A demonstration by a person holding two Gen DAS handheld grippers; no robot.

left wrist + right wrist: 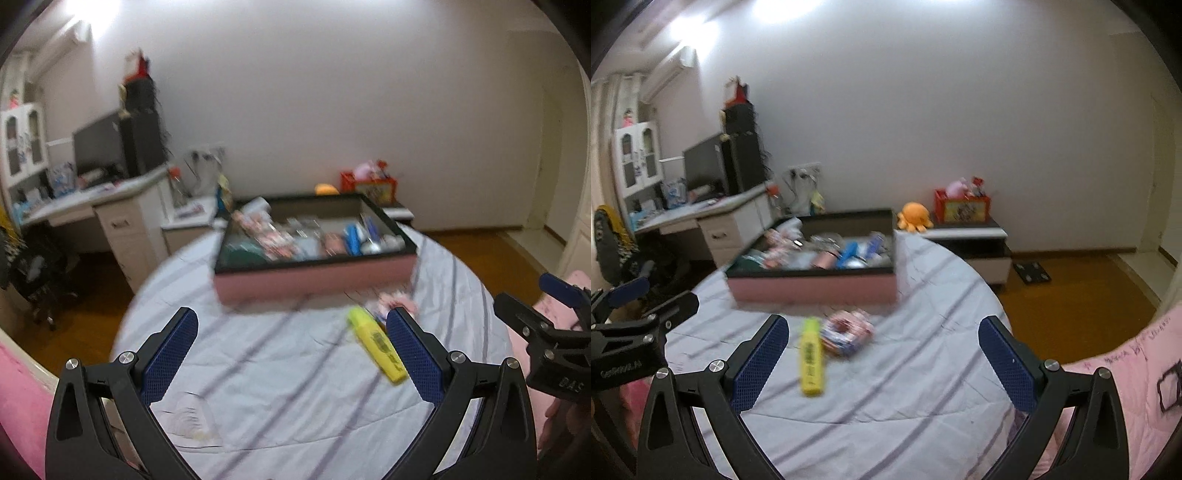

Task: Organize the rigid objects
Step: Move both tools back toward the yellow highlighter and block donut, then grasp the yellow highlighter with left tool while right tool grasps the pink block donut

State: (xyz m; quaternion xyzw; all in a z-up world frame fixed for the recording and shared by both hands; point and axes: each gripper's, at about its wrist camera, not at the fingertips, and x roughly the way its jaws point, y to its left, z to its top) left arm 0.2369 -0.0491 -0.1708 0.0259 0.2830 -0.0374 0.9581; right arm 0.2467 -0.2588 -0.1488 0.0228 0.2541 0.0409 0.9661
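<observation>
A yellow highlighter [376,345] [812,356] lies on the striped grey bed sheet [277,369] [905,369]. Beside it sits a small pink and red patterned packet [397,301] [847,332]. Behind both stands a pink box with a black rim [317,282] [812,286], filled with several mixed items. My left gripper [291,354] hangs open above the sheet, its right finger just next to the highlighter. My right gripper [882,360] is open too, with the highlighter and packet lying ahead near its left finger. Both views are blurred.
The right gripper's body [546,332] shows at the left wrist view's right edge, and the left one [631,332] at the other view's left edge. A desk with a monitor [705,173] stands left. A low cabinet [971,240] carries an orange plush and red box. Pink bedding [1126,369] lies right.
</observation>
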